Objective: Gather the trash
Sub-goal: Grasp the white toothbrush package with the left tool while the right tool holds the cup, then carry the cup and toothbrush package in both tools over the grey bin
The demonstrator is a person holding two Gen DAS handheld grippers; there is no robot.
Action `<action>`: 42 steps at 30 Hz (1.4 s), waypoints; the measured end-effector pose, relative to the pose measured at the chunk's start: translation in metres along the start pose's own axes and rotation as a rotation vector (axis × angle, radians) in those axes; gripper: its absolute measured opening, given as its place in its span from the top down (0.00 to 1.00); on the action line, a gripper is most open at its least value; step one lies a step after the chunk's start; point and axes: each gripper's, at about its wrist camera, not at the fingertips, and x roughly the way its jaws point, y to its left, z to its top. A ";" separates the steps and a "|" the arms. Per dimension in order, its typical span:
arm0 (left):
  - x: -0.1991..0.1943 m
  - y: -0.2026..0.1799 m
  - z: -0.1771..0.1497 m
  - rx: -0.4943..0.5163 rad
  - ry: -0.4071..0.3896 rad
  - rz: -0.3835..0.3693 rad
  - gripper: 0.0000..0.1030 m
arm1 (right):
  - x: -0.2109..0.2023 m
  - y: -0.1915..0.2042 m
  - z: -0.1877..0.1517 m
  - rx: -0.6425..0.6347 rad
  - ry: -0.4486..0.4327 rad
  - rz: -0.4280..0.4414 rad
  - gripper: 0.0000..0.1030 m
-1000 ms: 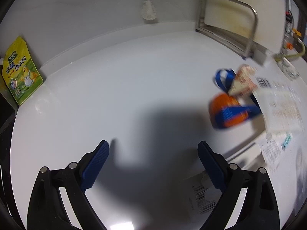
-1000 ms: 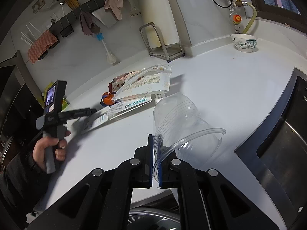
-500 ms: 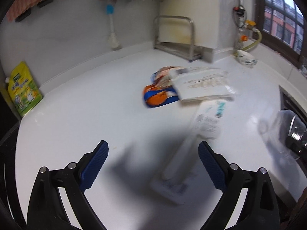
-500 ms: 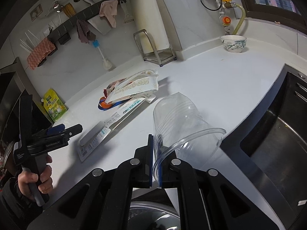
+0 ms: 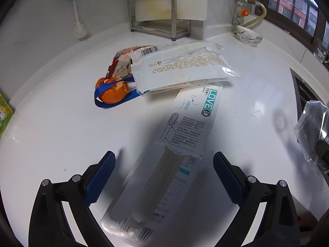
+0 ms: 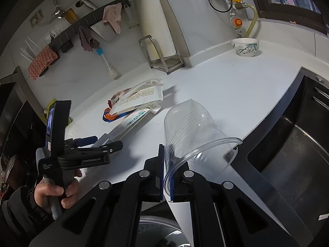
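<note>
The left gripper [image 5: 164, 165] is spread wide over the long white torn toothbrush package [image 5: 176, 144], not touching it. The right gripper [image 6: 166, 177] pinches the rim of a clear plastic cup [image 6: 197, 131].

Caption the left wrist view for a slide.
Open left gripper straddles a torn toothbrush package on the white counter.
</note>
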 end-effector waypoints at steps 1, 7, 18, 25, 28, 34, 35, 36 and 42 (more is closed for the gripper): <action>0.004 0.001 0.002 -0.003 0.012 0.002 0.09 | 0.001 0.000 0.000 0.000 0.001 0.001 0.96; 0.011 0.003 0.006 -0.020 0.016 -0.011 0.13 | 0.003 0.001 -0.001 -0.004 0.008 0.001 0.96; -0.007 -0.010 -0.007 0.009 -0.015 -0.047 0.49 | 0.002 0.002 -0.007 0.003 0.010 0.005 0.96; -0.039 -0.011 -0.019 -0.013 -0.052 -0.088 0.53 | -0.003 0.009 -0.016 -0.002 0.018 0.005 0.96; -0.054 -0.010 -0.020 -0.020 -0.072 -0.092 0.53 | -0.007 0.011 -0.019 0.005 0.018 0.005 0.96; -0.078 -0.005 -0.039 -0.045 -0.092 -0.089 0.53 | -0.018 0.016 -0.028 0.006 0.016 0.005 0.96; -0.082 -0.004 -0.042 -0.051 -0.096 -0.081 0.53 | -0.020 0.017 -0.030 0.005 0.016 0.006 0.96; -0.087 -0.003 -0.046 -0.057 -0.100 -0.078 0.53 | -0.023 0.018 -0.032 0.005 0.015 0.007 0.96; -0.116 -0.001 -0.071 -0.059 -0.135 -0.028 0.53 | -0.035 0.028 -0.042 0.000 0.013 0.011 0.96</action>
